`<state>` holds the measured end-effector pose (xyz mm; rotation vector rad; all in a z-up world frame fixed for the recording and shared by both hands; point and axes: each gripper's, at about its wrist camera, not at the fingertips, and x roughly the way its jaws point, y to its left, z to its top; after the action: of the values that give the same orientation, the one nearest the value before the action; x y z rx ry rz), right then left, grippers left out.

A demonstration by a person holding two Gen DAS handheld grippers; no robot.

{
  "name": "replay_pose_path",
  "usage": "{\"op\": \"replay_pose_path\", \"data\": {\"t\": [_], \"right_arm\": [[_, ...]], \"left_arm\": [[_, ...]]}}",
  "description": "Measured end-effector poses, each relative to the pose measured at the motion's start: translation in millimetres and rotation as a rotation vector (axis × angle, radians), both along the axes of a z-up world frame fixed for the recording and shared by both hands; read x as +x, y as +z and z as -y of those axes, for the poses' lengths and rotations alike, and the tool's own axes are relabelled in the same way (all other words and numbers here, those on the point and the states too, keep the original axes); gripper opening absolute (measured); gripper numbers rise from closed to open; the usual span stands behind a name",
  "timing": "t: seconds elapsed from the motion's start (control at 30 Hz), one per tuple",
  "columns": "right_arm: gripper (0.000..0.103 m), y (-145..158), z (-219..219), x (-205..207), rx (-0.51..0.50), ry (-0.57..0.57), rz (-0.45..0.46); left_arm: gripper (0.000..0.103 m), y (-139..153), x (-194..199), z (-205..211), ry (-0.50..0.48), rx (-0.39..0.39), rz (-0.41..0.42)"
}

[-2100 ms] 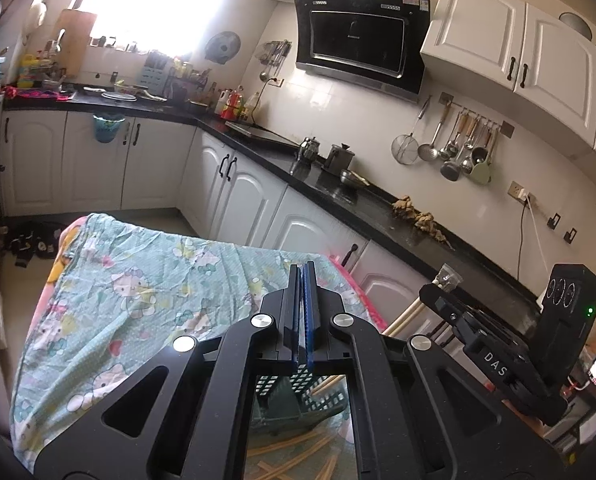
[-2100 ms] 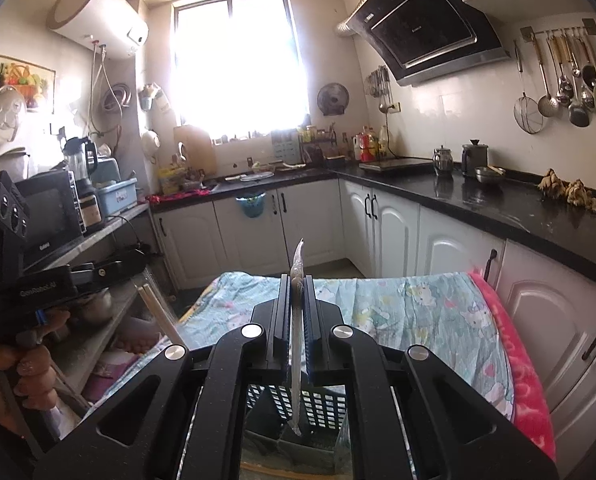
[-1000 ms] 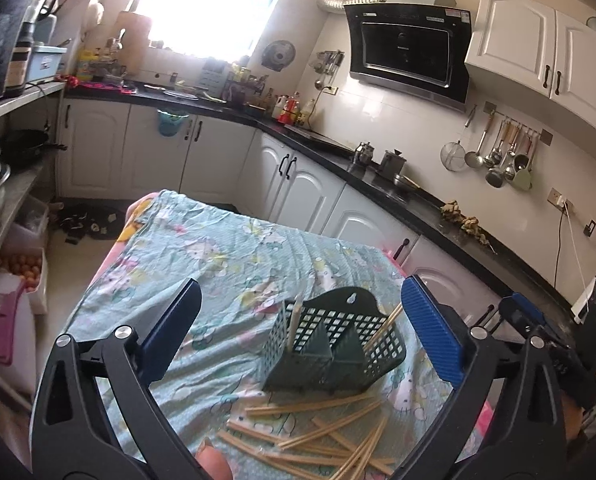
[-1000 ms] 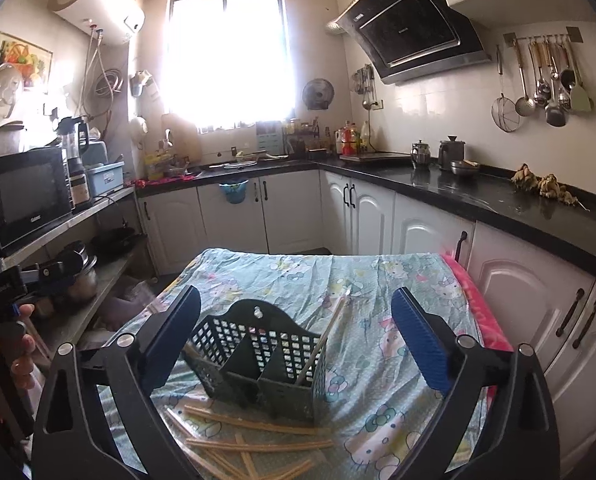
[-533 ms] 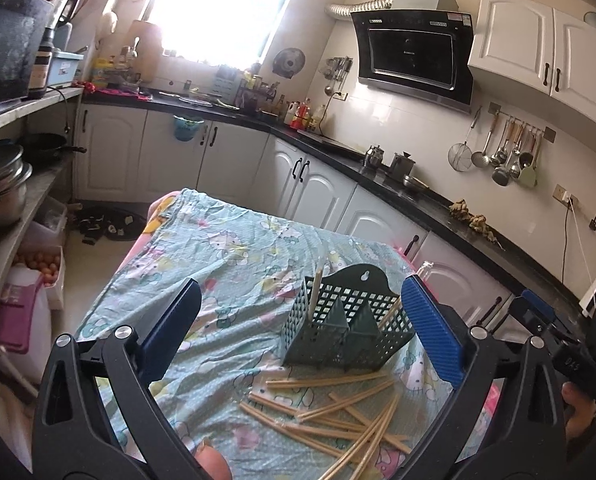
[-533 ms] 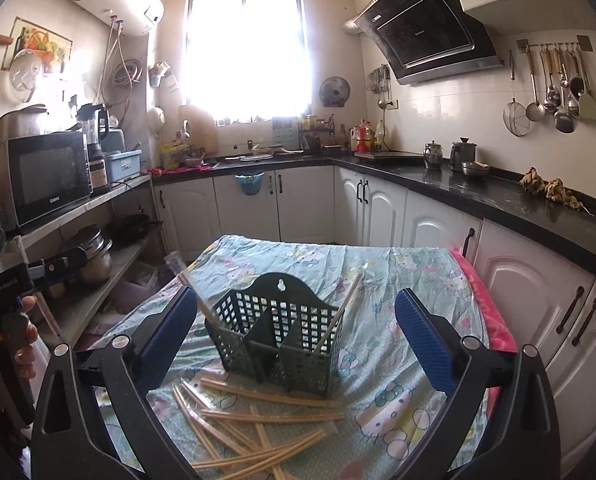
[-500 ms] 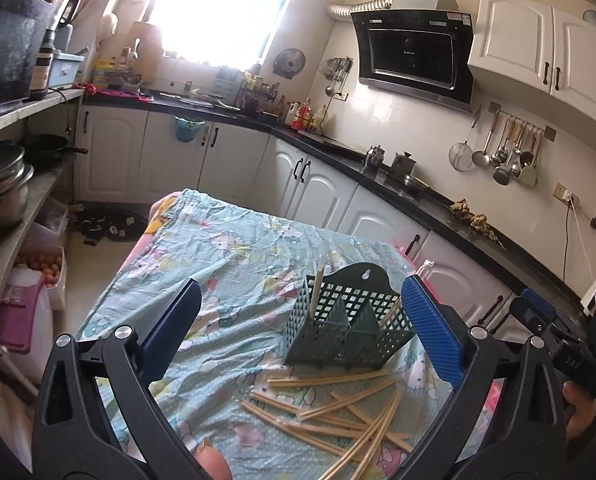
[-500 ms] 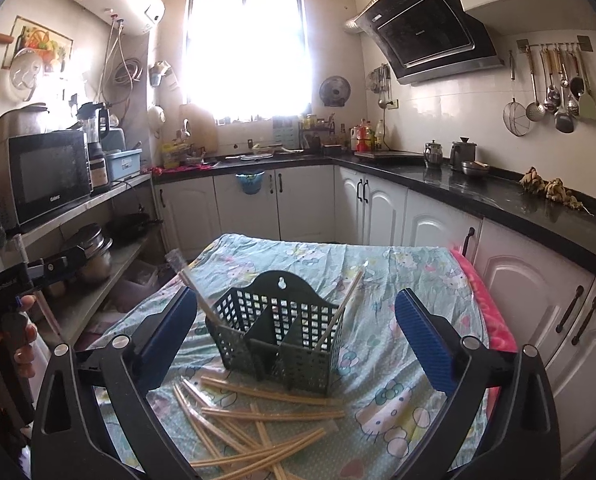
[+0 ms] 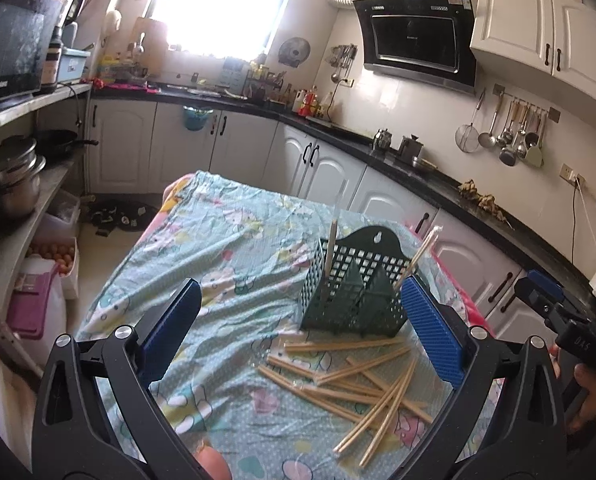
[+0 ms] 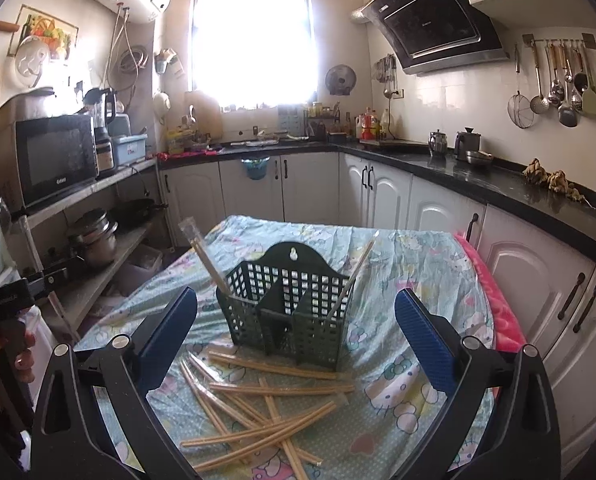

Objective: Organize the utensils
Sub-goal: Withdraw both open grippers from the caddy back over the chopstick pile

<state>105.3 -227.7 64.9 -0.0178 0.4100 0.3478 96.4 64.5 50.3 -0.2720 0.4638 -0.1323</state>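
A dark green plastic utensil basket (image 9: 354, 284) (image 10: 288, 306) stands on a table with a pale blue cartoon cloth (image 9: 234, 264). One wrapped pair of chopsticks (image 10: 206, 260) leans out of its left side and another (image 10: 354, 272) out of its right side. Several loose wrapped chopsticks (image 9: 362, 376) (image 10: 258, 404) lie on the cloth in front of the basket. My left gripper (image 9: 302, 332) is open and empty, above the near cloth. My right gripper (image 10: 294, 336) is open and empty, facing the basket.
Black counters and white cabinets (image 10: 378, 192) run along the far and right walls. A shelf with a microwave (image 10: 54, 156) and pots (image 10: 94, 236) stands left of the table. The other gripper's handle shows at the right edge (image 9: 566, 320) of the left wrist view.
Both grippers opened from shut; the right one let go of a wrapped pair it held over the basket. Both then drew back from the basket, so it and the loose chopsticks came into view.
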Motion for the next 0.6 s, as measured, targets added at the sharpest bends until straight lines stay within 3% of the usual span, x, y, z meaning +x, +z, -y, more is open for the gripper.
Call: {"op": "replay_pose_path", "data": {"t": [0.6], "right_arm": [[0.096, -42.0, -6.3, -6.6, -0.049, 0.021, -0.107]], "left_arm": [[0.092, -41.8, -5.1, 1.1, 0.002, -0.004, -0.109]]}}
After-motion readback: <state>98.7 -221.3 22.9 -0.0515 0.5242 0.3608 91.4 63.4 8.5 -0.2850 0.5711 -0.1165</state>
